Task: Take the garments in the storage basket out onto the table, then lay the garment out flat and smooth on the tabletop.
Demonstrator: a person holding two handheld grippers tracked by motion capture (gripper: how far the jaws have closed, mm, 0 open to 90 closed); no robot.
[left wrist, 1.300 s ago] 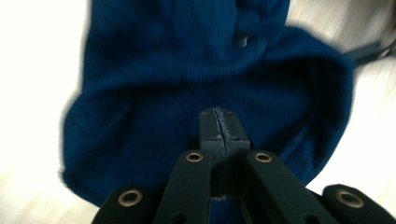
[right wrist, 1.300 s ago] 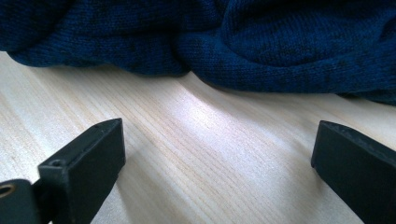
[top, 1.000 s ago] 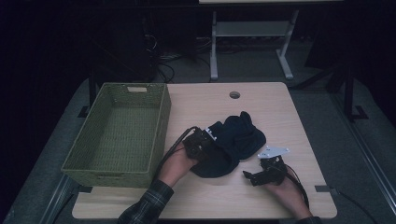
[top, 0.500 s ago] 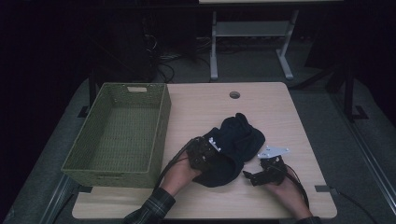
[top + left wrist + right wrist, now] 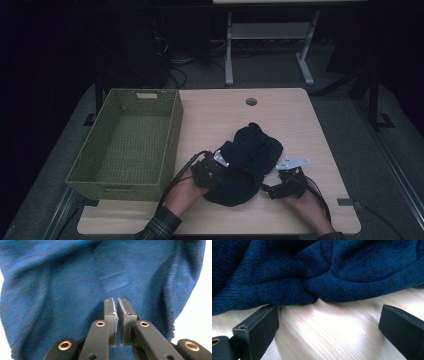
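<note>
A pale wooden table (image 5: 300, 115) stands on grey carpet (image 5: 350, 100) in a dark room; a white-legged desk frame (image 5: 270, 45) stands behind.

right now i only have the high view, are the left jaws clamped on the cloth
observer: No. The left gripper is nearly shut, its jaws have just been opening, and no cloth shows in the slit between them. The cloth lies right behind them.
operator: and the right one, open or shut
observer: The right gripper is wide open, with bare table between its jaws.
operator: is it touching the cloth
observer: The cloth's folded edge lies just ahead of the jaws. One tip is at the hem, contact unclear.
</note>
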